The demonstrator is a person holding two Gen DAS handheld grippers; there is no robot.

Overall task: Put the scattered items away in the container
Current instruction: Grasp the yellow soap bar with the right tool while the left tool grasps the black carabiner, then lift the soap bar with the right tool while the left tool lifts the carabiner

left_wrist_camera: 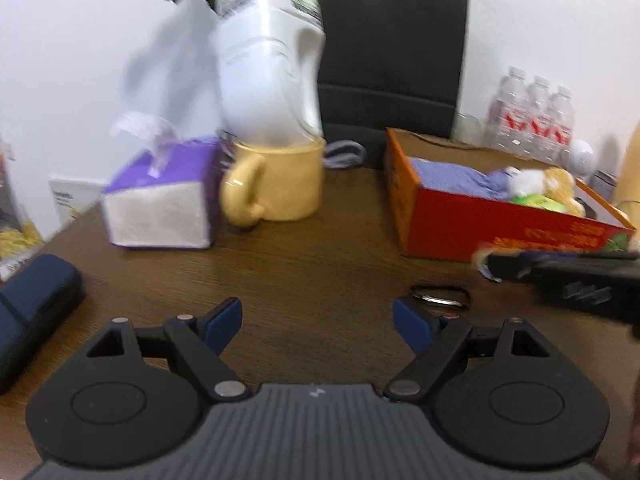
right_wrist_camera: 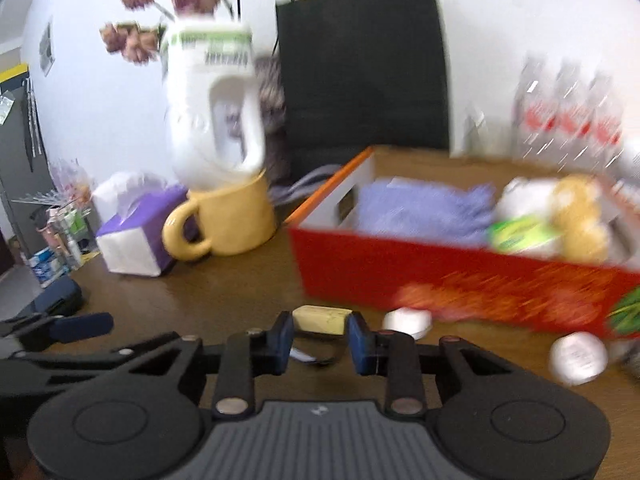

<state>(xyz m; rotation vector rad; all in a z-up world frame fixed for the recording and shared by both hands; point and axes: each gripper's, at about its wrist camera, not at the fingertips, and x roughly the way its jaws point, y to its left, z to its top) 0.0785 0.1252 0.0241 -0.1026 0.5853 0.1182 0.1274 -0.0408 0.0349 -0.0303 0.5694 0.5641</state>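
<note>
In the right wrist view, my right gripper (right_wrist_camera: 321, 340) has its blue pads against both ends of a small pale yellow block (right_wrist_camera: 322, 319), just in front of the red box (right_wrist_camera: 400, 272). The box holds a purple cloth (right_wrist_camera: 420, 212), a green packet (right_wrist_camera: 520, 234) and a cream plush toy (right_wrist_camera: 576, 216). A black carabiner (left_wrist_camera: 440, 297) lies on the wooden table beside the right fingertip of my left gripper (left_wrist_camera: 318, 320), which stands wide open with nothing between its pads. Two white round items (right_wrist_camera: 408, 322) (right_wrist_camera: 578, 356) lie by the box front. The picture is blurred.
A yellow mug (left_wrist_camera: 280, 184) holding a white jug (left_wrist_camera: 268, 64) with dried flowers stands at the back, beside a purple tissue box (left_wrist_camera: 160, 200). Behind are a black paper bag (left_wrist_camera: 392, 52) and water bottles (left_wrist_camera: 532, 112). A dark blue case (left_wrist_camera: 32, 312) lies at the left.
</note>
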